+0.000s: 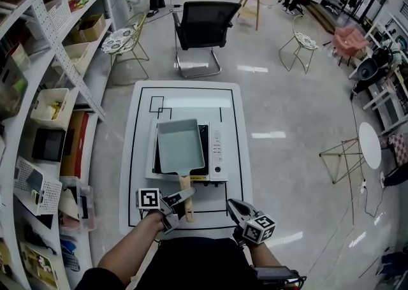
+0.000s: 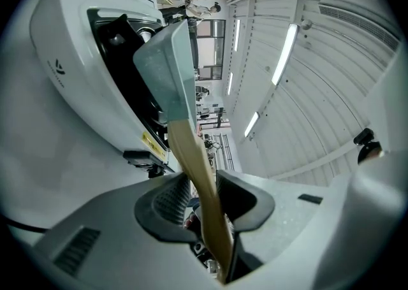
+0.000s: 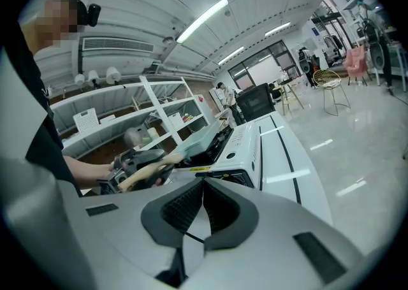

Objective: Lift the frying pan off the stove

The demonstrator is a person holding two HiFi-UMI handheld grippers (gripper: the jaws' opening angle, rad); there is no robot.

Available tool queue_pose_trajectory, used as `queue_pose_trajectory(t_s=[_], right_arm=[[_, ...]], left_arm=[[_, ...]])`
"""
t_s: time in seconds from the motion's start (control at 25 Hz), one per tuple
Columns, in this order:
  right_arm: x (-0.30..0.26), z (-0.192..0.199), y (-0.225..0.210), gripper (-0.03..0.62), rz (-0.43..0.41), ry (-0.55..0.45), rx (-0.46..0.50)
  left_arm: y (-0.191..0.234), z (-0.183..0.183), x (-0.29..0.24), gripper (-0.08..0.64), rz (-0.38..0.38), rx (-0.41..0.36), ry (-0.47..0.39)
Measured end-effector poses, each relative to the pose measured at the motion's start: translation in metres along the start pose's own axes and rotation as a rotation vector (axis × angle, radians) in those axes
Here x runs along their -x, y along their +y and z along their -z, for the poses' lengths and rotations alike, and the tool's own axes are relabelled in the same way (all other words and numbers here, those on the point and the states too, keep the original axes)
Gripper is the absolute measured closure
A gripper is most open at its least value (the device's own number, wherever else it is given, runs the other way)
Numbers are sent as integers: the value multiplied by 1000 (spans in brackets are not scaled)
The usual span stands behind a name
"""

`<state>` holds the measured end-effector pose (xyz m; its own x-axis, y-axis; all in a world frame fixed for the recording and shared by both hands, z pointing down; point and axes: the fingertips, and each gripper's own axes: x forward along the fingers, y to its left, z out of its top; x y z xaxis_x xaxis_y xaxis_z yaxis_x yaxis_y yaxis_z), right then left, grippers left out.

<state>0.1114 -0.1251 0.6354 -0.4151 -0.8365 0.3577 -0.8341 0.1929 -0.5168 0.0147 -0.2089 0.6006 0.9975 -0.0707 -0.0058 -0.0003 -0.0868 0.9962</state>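
**Left gripper on the handle, frying pan not yet lifted from the stove**

The rectangular pale-blue frying pan (image 1: 180,147) sat flat on the white tabletop stove (image 1: 217,150), which stood on the white surface (image 1: 139,155). Its wooden handle (image 1: 186,193) stuck out toward the person. The left gripper (image 1: 181,199) pointed level, and its fingers (image 2: 167,201) had narrowed round the handle and appeared to touch it on both sides. The right gripper (image 1: 233,206) hung just beside the stove's near corner with its fingers together on nothing. The step in hand looked like securing the grasp, so the lift itself remained. The next move probably called for a firm squeeze and a straight rise, with the wrist braced because the pan's weight lay far out beyond the grip.
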Motion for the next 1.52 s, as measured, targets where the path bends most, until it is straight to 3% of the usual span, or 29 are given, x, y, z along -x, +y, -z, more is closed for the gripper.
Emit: queue_pose_trajectory(t_s=[0.16,0.24,0.32,0.48,0.96,1.52], right_arm=[[2,6,5,566,-4,19,-9],[1,-2,8,566,1,9,-6],[-1,-8,9,566,-1,-1,1],[-4,-11,10,566,-13,-10,-6],[-5,-5,7,566,-33,-5,-17],[3,-6,2,566,-52,-9,-28]], left_arm=[[19,6,14,431,-101,-54,30],[17,7,12,431,-91,-34,42],[19,3,12,431,-114,-77,49],[17,3,6,433,-65,-26,34],[17,2,5,433,-69,-37,60],[5,2,6,430,-81,-105,51]])
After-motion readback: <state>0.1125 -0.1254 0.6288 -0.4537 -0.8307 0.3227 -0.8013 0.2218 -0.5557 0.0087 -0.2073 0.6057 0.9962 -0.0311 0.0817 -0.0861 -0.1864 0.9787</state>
